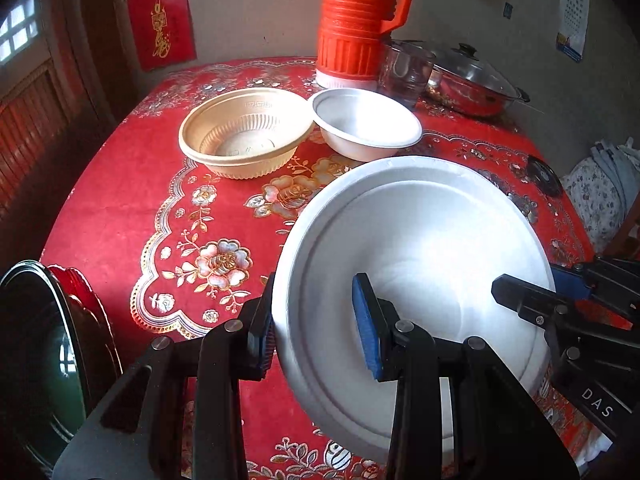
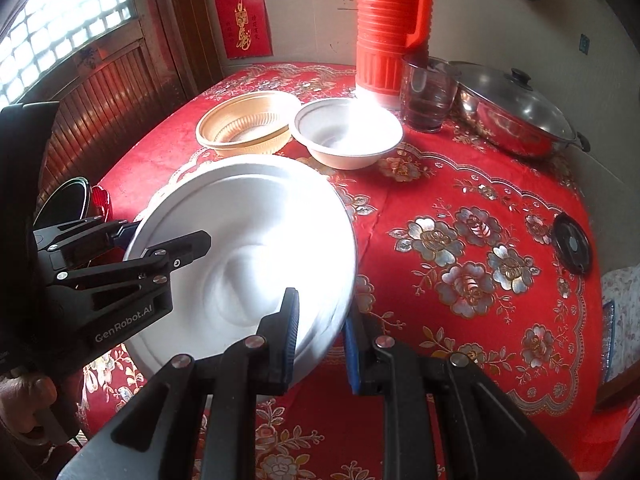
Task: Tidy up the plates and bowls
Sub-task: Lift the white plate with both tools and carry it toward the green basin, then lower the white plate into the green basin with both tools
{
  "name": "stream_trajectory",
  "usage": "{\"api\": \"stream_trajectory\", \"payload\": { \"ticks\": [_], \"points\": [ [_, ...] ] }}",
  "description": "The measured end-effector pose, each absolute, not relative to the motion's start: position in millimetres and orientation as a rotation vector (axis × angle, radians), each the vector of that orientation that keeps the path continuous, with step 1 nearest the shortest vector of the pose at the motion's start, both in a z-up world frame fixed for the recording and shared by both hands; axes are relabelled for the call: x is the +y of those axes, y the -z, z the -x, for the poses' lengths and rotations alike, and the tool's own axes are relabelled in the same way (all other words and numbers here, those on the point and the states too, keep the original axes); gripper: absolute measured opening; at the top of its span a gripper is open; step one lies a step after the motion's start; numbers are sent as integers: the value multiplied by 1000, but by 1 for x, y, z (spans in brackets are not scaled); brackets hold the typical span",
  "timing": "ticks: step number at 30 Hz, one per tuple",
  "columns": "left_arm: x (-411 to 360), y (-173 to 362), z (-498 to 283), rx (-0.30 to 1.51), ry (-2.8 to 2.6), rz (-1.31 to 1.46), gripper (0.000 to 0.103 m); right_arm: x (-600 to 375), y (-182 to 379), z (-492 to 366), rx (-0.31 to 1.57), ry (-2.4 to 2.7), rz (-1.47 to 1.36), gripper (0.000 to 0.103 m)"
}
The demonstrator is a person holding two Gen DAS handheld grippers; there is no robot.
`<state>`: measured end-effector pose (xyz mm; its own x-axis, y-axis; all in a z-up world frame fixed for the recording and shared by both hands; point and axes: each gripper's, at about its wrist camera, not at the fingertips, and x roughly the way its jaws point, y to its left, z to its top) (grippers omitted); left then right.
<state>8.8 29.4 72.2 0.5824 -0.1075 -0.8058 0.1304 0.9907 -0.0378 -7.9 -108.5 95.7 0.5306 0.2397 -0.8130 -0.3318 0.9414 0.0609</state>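
A large white plate [image 1: 420,248] hangs tilted above the red flowered tablecloth, held at opposite rims by both grippers. My left gripper [image 1: 316,320] is shut on its left rim, one blue pad outside and one inside. My right gripper [image 2: 322,316] is shut on the right rim in the same way. Each wrist view also shows the other gripper: the right gripper [image 1: 538,282] and the left gripper [image 2: 160,236]. Farther back on the table stand a ribbed beige bowl [image 1: 244,136] and a smaller white bowl [image 1: 366,124], side by side and almost touching.
Behind the bowls stand a tall orange flask [image 1: 356,20], a glass cup [image 1: 406,70] and a steel pot with a glass lid [image 1: 474,80]. A dark plate over a red one [image 1: 44,344] sits at the table's left edge. A small black disc [image 2: 572,244] lies at the right edge.
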Motion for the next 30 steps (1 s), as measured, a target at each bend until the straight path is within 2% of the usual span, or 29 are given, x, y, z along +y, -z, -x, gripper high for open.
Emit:
{"api": "stream_trajectory", "payload": {
  "ticks": [17, 30],
  "points": [
    [132, -112, 30, 858, -18, 60, 35, -17, -120, 14, 884, -510, 209, 21],
    [239, -110, 69, 847, -230, 147, 35, 92, -117, 21, 871, -723, 308, 21]
  ]
}}
